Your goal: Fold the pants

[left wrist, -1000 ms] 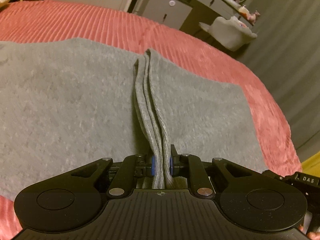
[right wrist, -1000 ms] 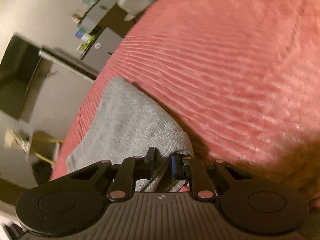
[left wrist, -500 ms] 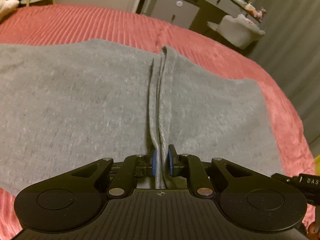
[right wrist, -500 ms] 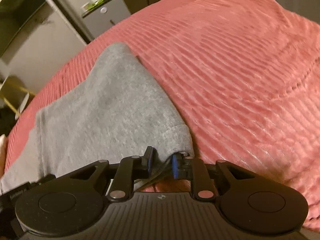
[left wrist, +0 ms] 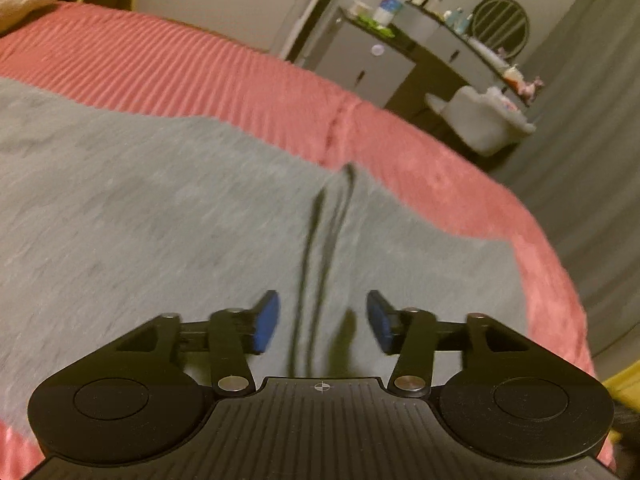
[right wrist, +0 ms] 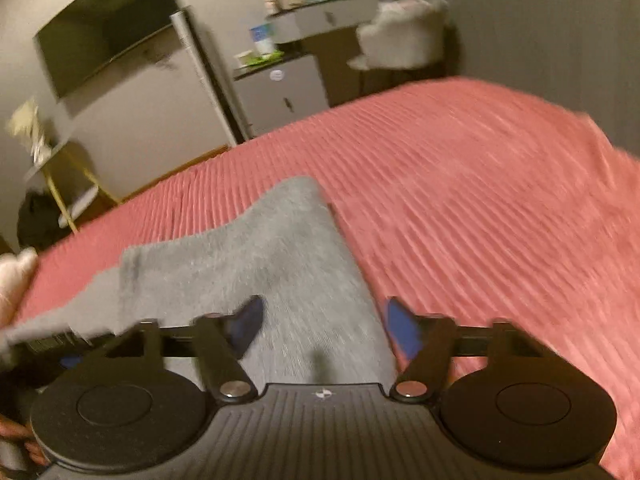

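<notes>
Both the left gripper [left wrist: 323,322] and right gripper [right wrist: 322,330] hover spread and empty over grey pants [left wrist: 160,216] laid flat on the bed [right wrist: 480,184], a fold apparently set down.

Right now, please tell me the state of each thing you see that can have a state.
left gripper: open, holding nothing, over the cloth.
right gripper: open, holding nothing.
pants: grey, lying flat on the bed, released, with dark creases between the left fingers.
bedspread: red, ribbed, spread under the pants.
cabinet: doors closed.

Probably a bedroom: red bedspread [right wrist: 480,184], cluttered dresser [left wrist: 432,44], wall television [right wrist: 104,44].
</notes>
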Tool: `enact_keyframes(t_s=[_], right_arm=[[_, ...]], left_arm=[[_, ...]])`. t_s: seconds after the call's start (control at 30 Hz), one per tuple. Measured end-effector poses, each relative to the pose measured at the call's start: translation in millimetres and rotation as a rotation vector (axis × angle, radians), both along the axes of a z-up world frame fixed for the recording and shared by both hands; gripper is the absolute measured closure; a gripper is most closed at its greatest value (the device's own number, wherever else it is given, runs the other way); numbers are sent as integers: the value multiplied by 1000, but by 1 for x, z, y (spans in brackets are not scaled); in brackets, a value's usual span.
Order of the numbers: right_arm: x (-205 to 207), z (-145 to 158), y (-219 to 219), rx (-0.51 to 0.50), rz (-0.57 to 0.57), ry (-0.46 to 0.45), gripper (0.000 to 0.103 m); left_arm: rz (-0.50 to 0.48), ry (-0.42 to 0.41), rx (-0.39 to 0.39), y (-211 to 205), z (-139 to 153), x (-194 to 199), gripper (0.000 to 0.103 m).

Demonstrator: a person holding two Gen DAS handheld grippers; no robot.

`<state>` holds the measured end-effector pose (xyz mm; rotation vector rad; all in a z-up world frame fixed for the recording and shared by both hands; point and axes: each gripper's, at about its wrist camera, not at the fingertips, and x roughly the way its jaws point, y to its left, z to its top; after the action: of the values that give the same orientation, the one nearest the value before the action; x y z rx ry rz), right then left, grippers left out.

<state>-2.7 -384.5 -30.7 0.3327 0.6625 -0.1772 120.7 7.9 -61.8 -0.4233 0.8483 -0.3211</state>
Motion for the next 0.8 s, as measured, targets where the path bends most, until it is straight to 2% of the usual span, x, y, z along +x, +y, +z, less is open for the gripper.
enact_keyframes(t_s=[0.03, 0.07, 0.1, 0.17, 0.27, 0.37, 0.43, 0.47, 0.5, 0.6, 0.7, 0.73, 0.77, 0.8], right_arm=[[13, -8, 7, -20, 27, 8, 69], [25, -16, 14, -26, 53, 27, 71], [38, -22, 18, -16, 79, 53, 71], [56, -29, 25, 11, 121, 30, 71], [76, -31, 32, -66, 158, -24, 71], [100, -52, 19, -126, 125, 5, 71], [102, -62, 3, -116, 84, -43, 72], [98, -65, -3, -116, 62, -69, 72], [95, -67, -9, -103, 36, -90, 72], [90, -69, -21, -7, -4, -131, 70], [84, -65, -22, 25, -12, -153, 61], [79, -63, -22, 29, -22, -168, 48], [75, -61, -23, 30, -41, -182, 39], [75, -60, -25, 29, -67, -197, 39]], left_arm=[[-8, -11, 13, -5, 2, 4, 45], [-20, -23, 40, -10, 5, 11, 44], [-29, -35, 83, -16, 6, 19, 43], [-31, -50, 133, -24, 5, 33, 42], [-65, -16, 135, -35, -5, 58, 41], [-112, -27, 208, -50, -14, 81, 34], [-122, -69, 215, -55, -12, 89, 32], [-124, -86, 203, -57, -10, 93, 37], [-124, -93, 180, -58, -9, 97, 54], [-113, -96, 143, -60, -10, 103, 80], [-122, -128, 159, -62, 2, 100, 85], [-120, -141, 169, -62, 8, 99, 85], [-126, -151, 170, -60, 13, 99, 86], [-121, -163, 178, -57, 18, 98, 88]])
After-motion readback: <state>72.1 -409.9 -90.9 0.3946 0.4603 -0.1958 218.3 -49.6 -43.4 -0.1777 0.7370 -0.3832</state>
